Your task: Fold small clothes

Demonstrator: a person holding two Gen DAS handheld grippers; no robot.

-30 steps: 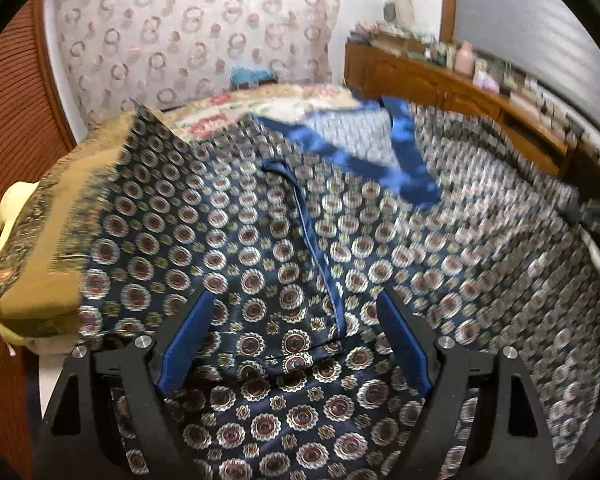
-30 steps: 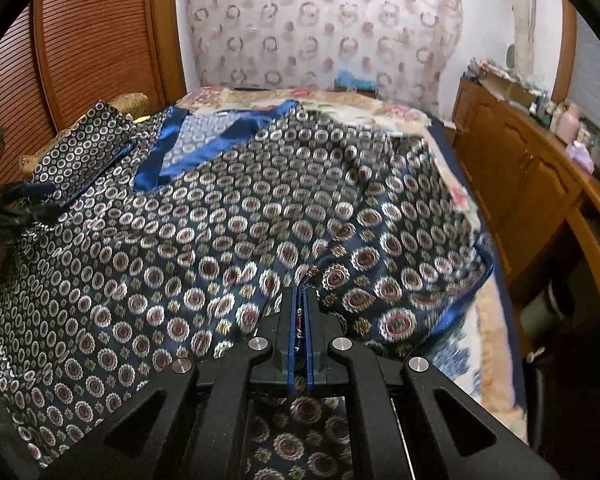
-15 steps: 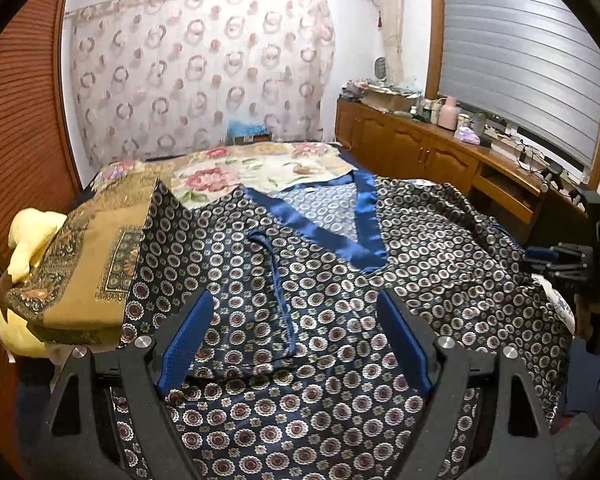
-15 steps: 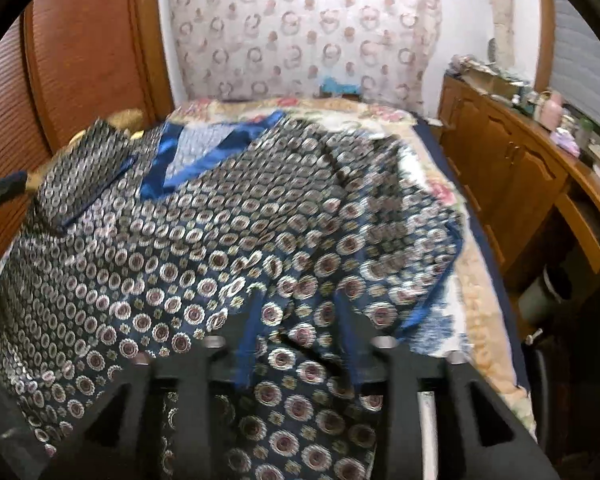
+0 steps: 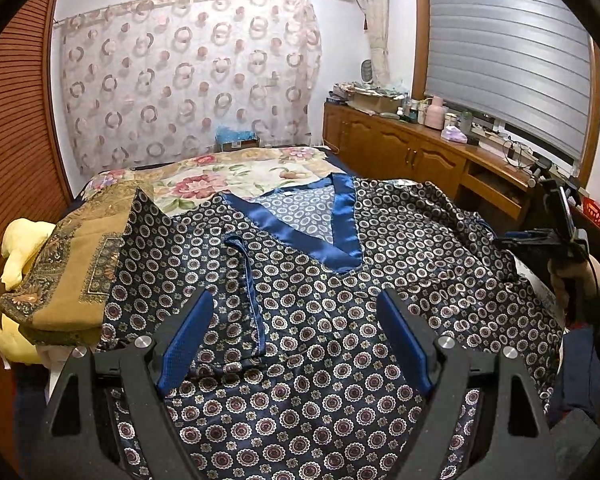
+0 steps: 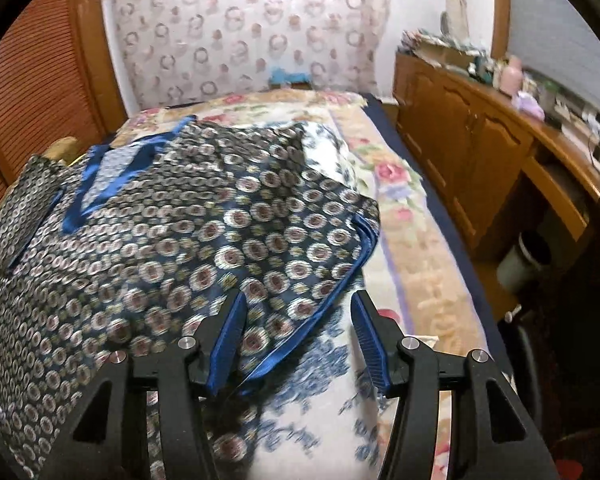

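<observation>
Satin top: the patterned navy garment (image 5: 300,300) lies face up across the bed (image 5: 228,172), neck band toward 12 o'clock, and your left-side sleeve (image 5: 220,280) is already folded in over the body.
Right sleeve edge: the blue-trimmed hem (image 6: 320,304) runs between your right gripper (image 6: 298,340) fingers, which stand wide apart and hold nothing.
Left gripper: your left gripper (image 5: 296,340) is also spread wide, empty, above the lower body of the top.
Slip risk: this cloth looks slick, so a shallow pinch at the trim may let it slide out mid-fold.
Creep risk: dragging one side could pull the folded sleeve open again.
Neighbour: the brown folded cloth (image 5: 68,264) at 9 o'clock touches the top; a sweep may snag it.
Blur: the right view is smeared, so judge the hem's exact lie carefully.
</observation>
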